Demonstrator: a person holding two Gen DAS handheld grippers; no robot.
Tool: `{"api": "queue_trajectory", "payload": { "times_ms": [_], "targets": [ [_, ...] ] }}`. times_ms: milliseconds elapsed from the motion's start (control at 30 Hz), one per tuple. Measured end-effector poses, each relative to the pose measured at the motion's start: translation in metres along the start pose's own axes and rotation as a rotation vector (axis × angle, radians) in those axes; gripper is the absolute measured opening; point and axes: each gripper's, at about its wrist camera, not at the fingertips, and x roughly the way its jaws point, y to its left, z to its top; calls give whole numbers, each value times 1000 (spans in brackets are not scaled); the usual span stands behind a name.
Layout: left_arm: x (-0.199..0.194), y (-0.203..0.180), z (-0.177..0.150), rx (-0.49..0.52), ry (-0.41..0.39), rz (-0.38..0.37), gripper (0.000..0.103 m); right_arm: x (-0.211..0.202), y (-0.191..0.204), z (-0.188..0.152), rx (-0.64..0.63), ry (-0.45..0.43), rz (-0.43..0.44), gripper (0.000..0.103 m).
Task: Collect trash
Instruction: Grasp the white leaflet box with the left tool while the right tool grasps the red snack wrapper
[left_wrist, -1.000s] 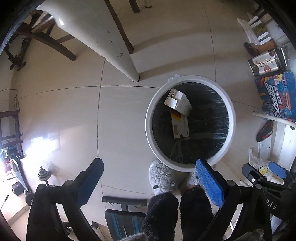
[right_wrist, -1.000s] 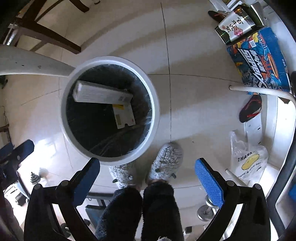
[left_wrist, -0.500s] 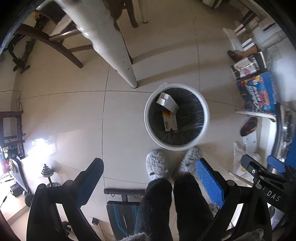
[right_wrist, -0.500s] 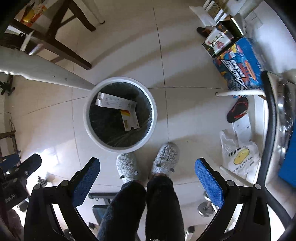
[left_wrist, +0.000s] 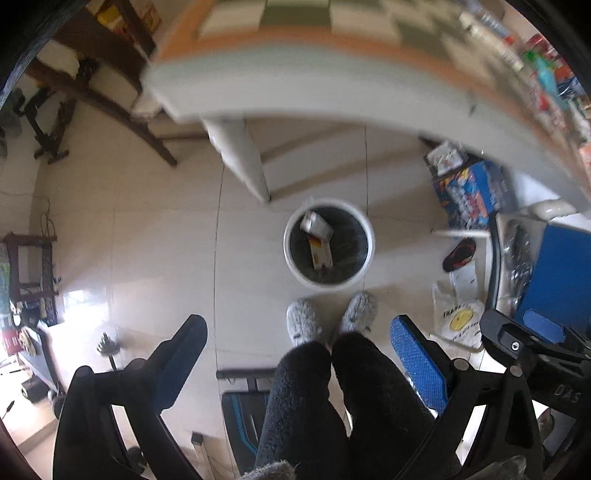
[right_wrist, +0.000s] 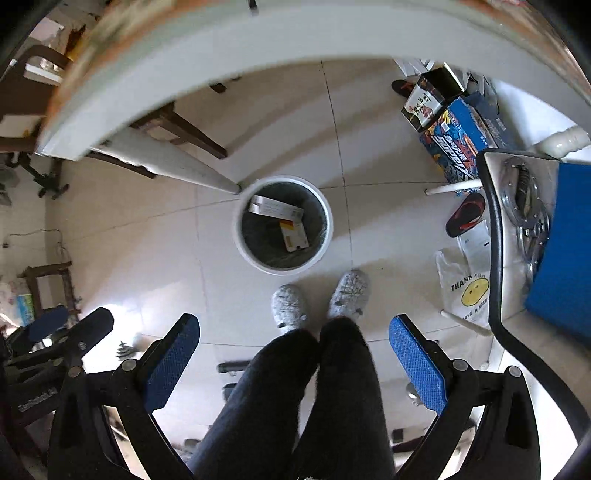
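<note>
A white round trash bin (left_wrist: 295, 266) with a black liner stands on the tiled floor, also in the right wrist view (right_wrist: 243, 251). Two flat cardboard boxes lie inside it: a white one (left_wrist: 316, 225) (right_wrist: 275, 210) and one with a yellow-red end (left_wrist: 320, 251) (right_wrist: 293, 234). My left gripper (left_wrist: 299, 354) is open and empty, high above the floor. My right gripper (right_wrist: 293, 347) is open and empty, at about the same height. Both look down on the bin from well above.
A table edge (left_wrist: 332, 92) (right_wrist: 258, 48) curves across the top, its white leg (left_wrist: 240, 158) beside the bin. The person's grey slippers (left_wrist: 303, 325) stand before the bin. A blue box (right_wrist: 461, 144), a sandal (right_wrist: 465, 214), a smiley plastic bag (right_wrist: 465, 291) and a chair (right_wrist: 495, 258) are right.
Both grippers have risen away from the bin, which now looks much smaller. The table top has come into view at the top. The boxes stay in the bin.
</note>
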Motion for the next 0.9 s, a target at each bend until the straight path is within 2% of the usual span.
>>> {"api": "queue_trajectory", "payload": {
  "times_ms": [133, 233, 367, 433, 600, 700, 800, 900],
  "targets": [
    [-50, -19, 35, 38, -112, 11, 102, -58, -3, 19, 58, -66, 58, 103],
    [-78, -42, 68, 88, -193, 21, 102, -104, -23, 48, 137, -140, 93, 103],
    [-99, -84, 121, 146, -268, 55, 102, -153, -77, 93, 274, -226, 115, 103],
    [-102, -105, 149, 170, -287, 76, 102, -165, -114, 116, 359, -237, 126, 103],
    [-84, -164, 213, 233, -284, 153, 102, -151, -215, 184, 604, -206, 197, 103],
    [-74, -192, 250, 290, -256, 208, 102, -127, -265, 242, 716, -176, 199, 103],
    [-51, -226, 295, 377, -238, 287, 102, -102, -291, 293, 777, -127, 204, 103],
    [-37, -248, 326, 448, -226, 332, 102, -81, -298, 339, 801, -78, 189, 103]
  ]
}}
